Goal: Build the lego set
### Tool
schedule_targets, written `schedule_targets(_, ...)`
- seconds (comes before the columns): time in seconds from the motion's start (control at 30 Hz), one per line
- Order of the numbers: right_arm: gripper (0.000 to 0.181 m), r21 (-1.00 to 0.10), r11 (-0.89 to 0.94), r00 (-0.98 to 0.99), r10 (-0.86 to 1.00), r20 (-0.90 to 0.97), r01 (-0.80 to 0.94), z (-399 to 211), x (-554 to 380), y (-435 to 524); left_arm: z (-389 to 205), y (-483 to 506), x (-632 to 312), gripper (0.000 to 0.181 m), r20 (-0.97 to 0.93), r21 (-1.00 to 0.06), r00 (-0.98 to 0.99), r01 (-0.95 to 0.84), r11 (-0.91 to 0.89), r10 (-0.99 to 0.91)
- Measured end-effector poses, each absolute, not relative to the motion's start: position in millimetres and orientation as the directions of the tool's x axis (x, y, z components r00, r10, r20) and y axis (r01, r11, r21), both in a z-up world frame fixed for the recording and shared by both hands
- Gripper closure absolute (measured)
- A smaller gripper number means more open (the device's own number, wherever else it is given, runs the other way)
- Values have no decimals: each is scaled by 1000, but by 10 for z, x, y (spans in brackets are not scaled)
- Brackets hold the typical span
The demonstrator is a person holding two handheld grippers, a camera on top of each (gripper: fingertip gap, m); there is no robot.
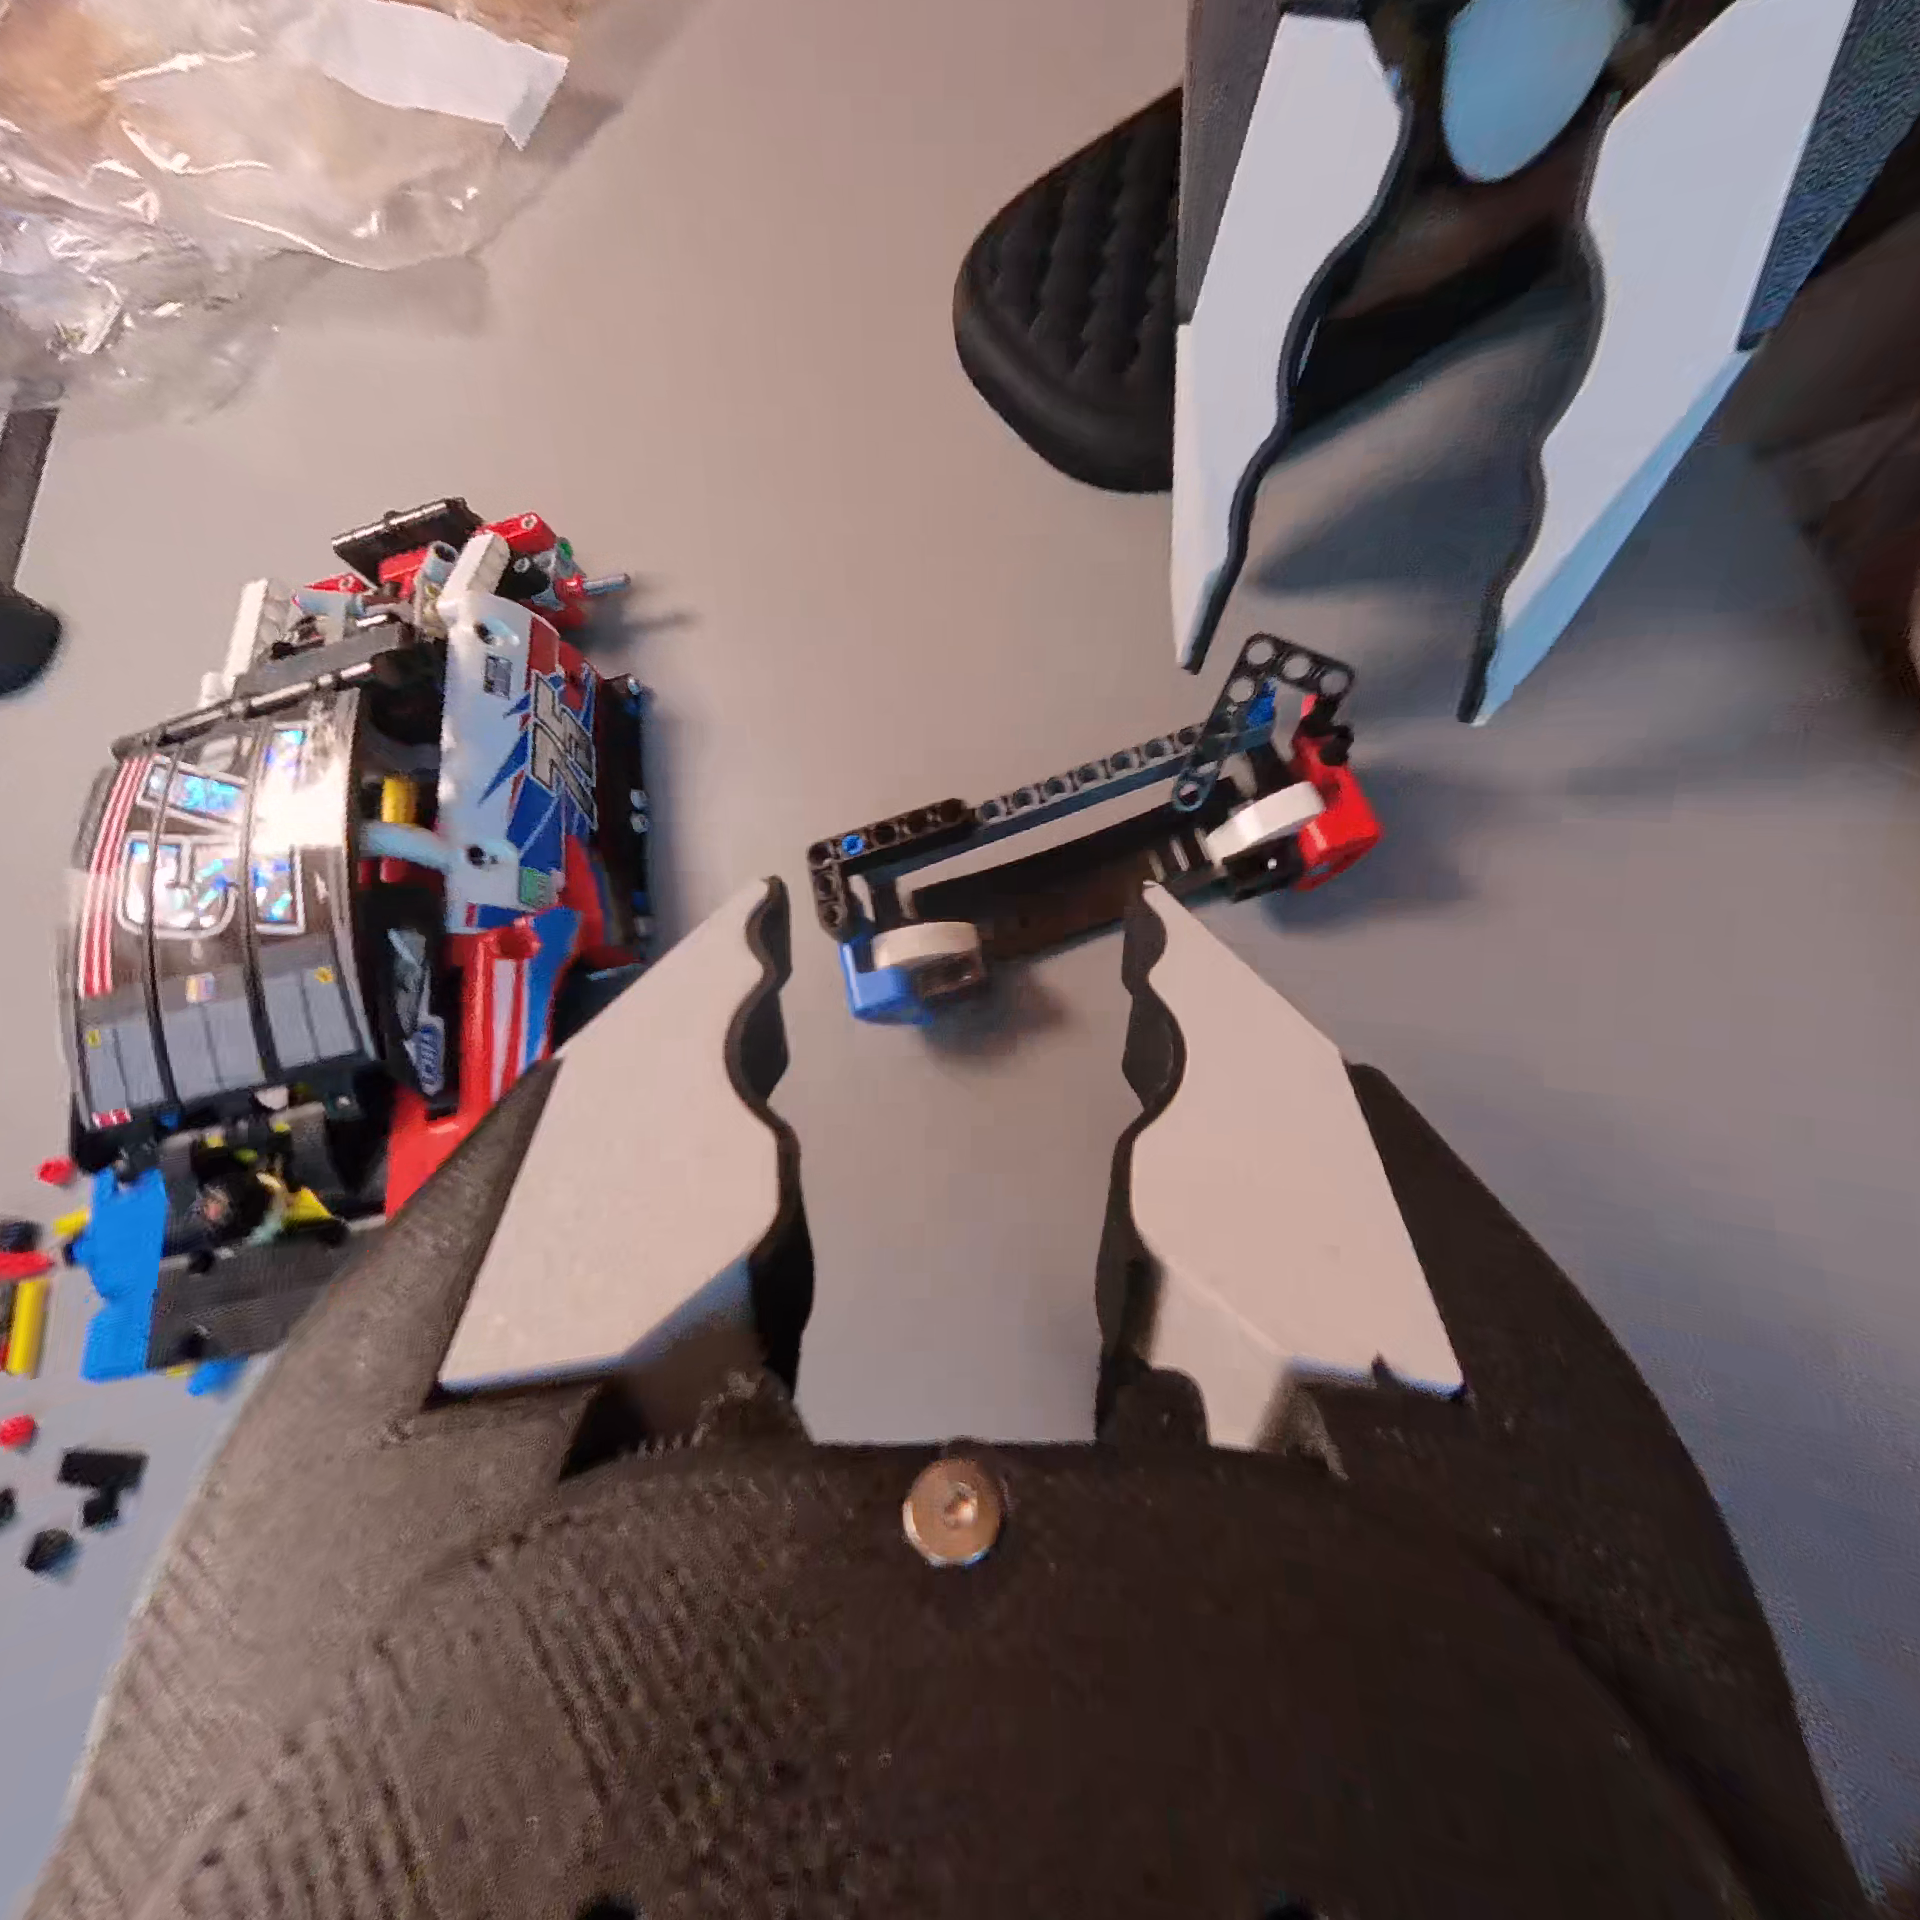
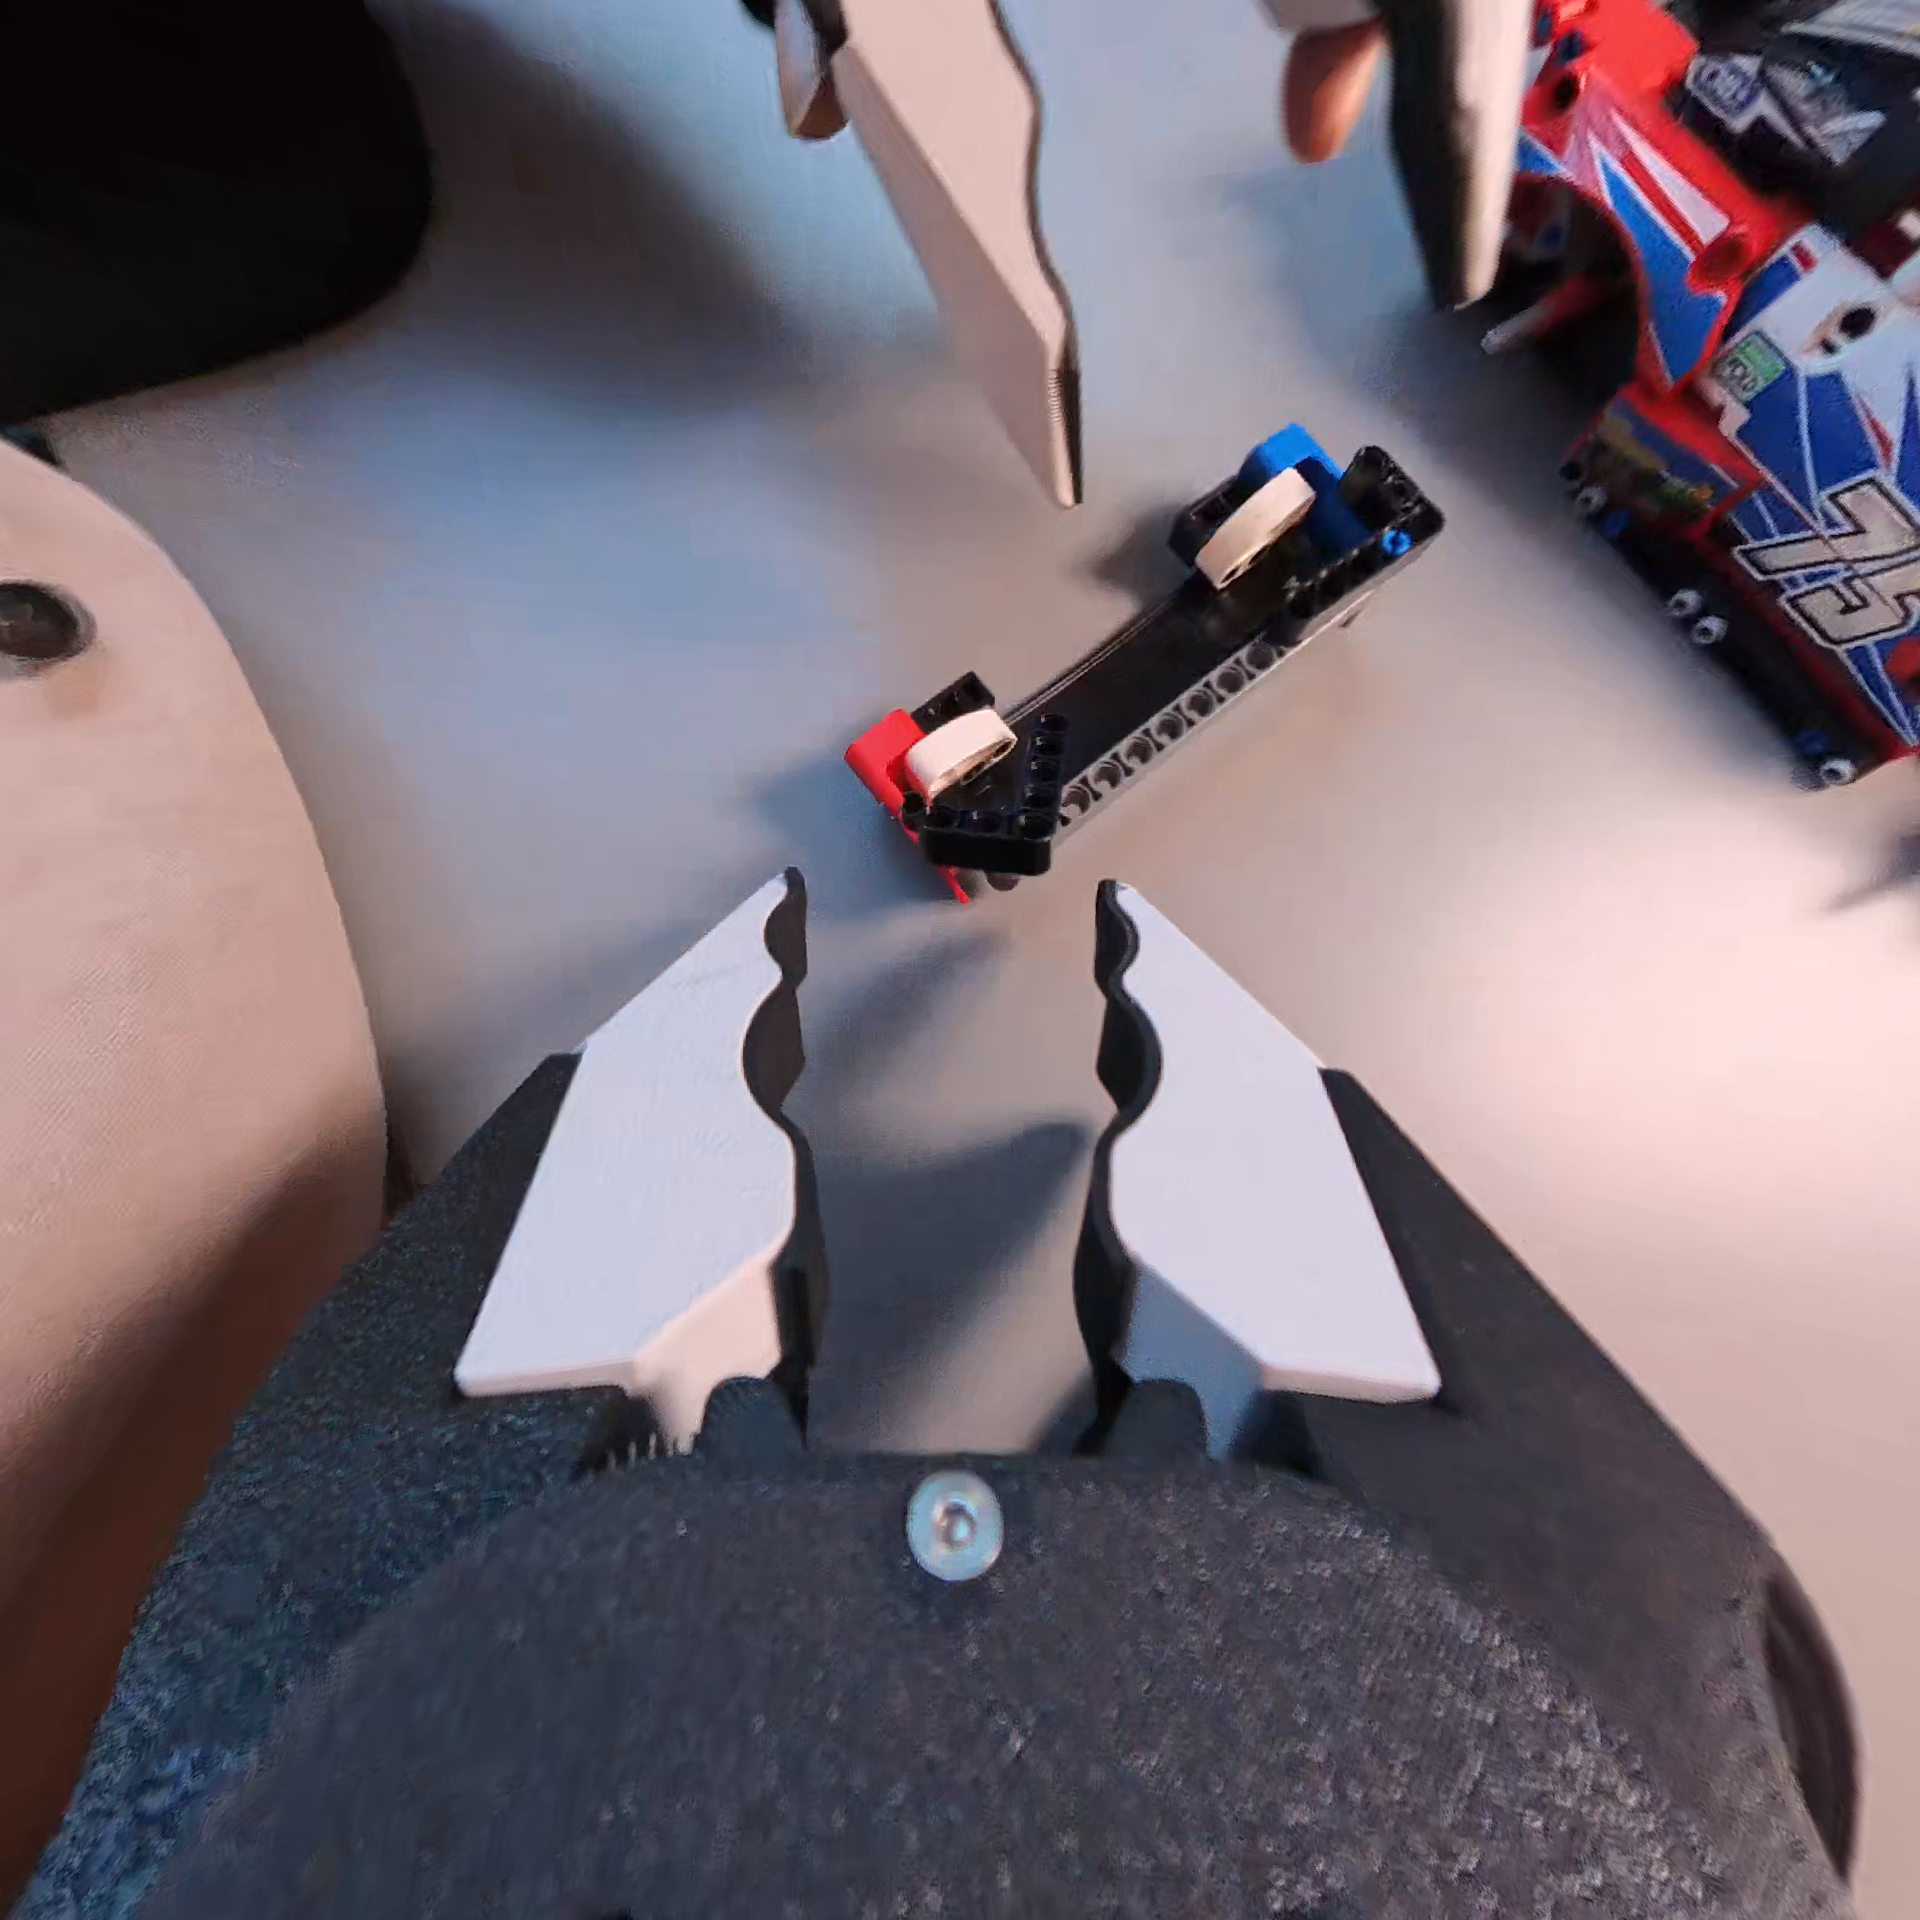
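Note:
A long black beam assembly point(image 1: 1081, 831) with a blue end, a red end and two white links lies flat on the grey table; it also shows in the right wrist view point(image 2: 1153, 665). My left gripper point(image 1: 956, 899) is open and empty, its tips just short of the blue end. My right gripper point(image 2: 951, 883) is open and empty, its tips just short of the red end. Each gripper shows in the other's view, the right gripper point(image 1: 1340, 686) at top right and the left gripper point(image 2: 1262, 400) at top. A large red, white and blue stickered lego car point(image 1: 343, 894) lies to the side.
Loose small lego parts point(image 1: 62, 1351) lie at the left edge. Crumpled clear plastic bags point(image 1: 229, 156) lie at the far left. A black ribbed object point(image 1: 1070, 332) rests behind the assembly. A beige rounded object point(image 2: 156, 1039) fills the left of the right wrist view. The lego car point(image 2: 1766, 416) is at its right.

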State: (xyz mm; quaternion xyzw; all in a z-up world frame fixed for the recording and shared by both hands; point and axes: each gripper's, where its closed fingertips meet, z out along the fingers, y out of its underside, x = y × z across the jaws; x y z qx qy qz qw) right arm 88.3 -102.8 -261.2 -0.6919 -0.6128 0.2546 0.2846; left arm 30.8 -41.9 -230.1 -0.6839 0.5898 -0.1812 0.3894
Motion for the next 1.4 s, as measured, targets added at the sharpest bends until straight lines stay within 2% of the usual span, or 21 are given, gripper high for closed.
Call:
schedule_targets(0.07, 128, -697, -94, 146, 989, 16, 711, -2655, 810, -1002, -2390, -316, 336, 111, -171, -707, 139, -707, 23, -975)
schedule_targets(0.17, 128, -678, -126, 166, 986, -5, 724, -2706, 743, -950, -2557, -305, 391, 102, 25, -667, 85, -741, -80, -996)
schedule_targets(0.27, 136, -675, -141, 165, 986, -29, 724, -2698, 737, -888, -2639, -333, 405, 114, 59, -672, 80, -734, -99, -995)
schedule_targets(0.4, 138, -650, -90, 72, 996, -54, 755, -2710, 793, -869, -2650, -328, 259, 131, 4, -683, 187, -717, -139, -982)
schedule_targets(0.5, 147, -635, 31, -70, 997, -36, 772, -2701, 832, -822, -2652, -458, 77, 133, -2, -676, 260, -712, -191, -965)
schedule_targets(0.63, 157, -616, 302, -339, 939, 60, 728, -2716, 868, -695, -2648, -830, -115, 135, 29, -666, 299, -706, -242, -954)
schedule_targets(0.77, 163, -620, 383, -443, 894, 62, 685, -2697, 764, -534, -2603, -1266, -182, 137, 123, -688, 271, -670, -279, -955)
schedule_targets(0.87, 158, -618, 397, -471, 881, 49, 678, -2645, 749, -480, -2534, -1283, -213, 131, 123, -728, 333, -610, -313, -935)
schedule_targets(1.0, 156, -656, 411, -474, 876, 92, 633, -2371, 696, -539, -2507, -1365, -12, 113, 124, -782, 344, -544, -305, -931)
schedule_targets(1.1, 156, -585, 518, -513, 836, 194, 623, -2354, 626, -628, -2606, -1264, 92, 107, 46, -784, 376, -560, -266, -925)
schedule_targets(1.2, 160, -508, 607, -557, 786, 269, 611, -2415, 535, -687, -2651, -1203, 163, 114, 35, -784, 386, -561, -265, -922)
schedule_targets(1.3, 164, -448, 636, -569, 769, 292, 629, -2492, 504, -621, -2667, -1132, 136, 134, -38, -779, 423, -580, -238, -905)
schedule_targets(1.4, 170, -456, 625, -558, 778, 290, 634, -2517, 484, -613, -2666, -1134, 130, 137, -45, -783, 458, -569, -254, -888)
